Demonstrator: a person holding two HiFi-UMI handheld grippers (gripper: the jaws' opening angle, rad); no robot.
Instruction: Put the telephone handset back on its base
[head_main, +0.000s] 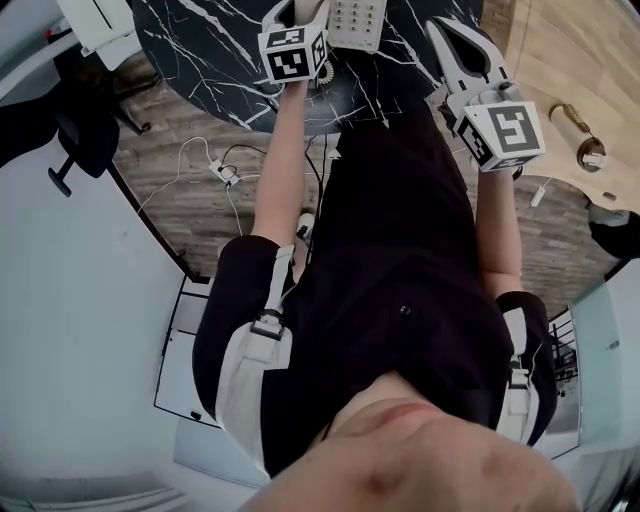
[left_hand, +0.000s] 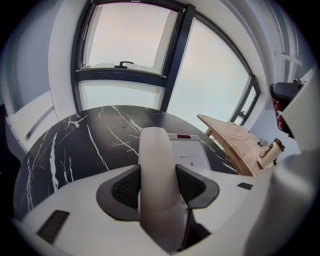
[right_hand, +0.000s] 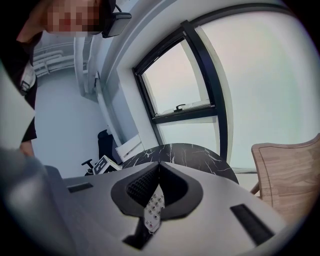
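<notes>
Ahead of both tools, in the head view, I see the black marble desk (head_main: 200, 50). My left tool (head_main: 296, 40) reaches over its near edge, and the white base (head_main: 357, 20) lies on the desk just to that tool's right. My right tool (head_main: 462, 50) hangs further right, near the base but apart from it. From up here I can't read either tool's tips.

From the left gripper view, the white handset (left_hand: 159, 200) stands between the pads (left_hand: 125, 187). Both press on its sides, so the left tool is clenched on it. The base lies on the desk just beyond the tool's tips, a little to the right, with a red mark at its far end. I can't tell whether the handset's far end touches it. A wooden board (left_hand: 227, 137) sits off to the tool's right, and a window (left_hand: 130, 40) rises beyond the desk.

From the right gripper view, the jaw tips meet with nothing between them. Through the slit behind them a strip of keys (right_hand: 152, 210) shows below. The desk lies ahead of the tool.
</notes>
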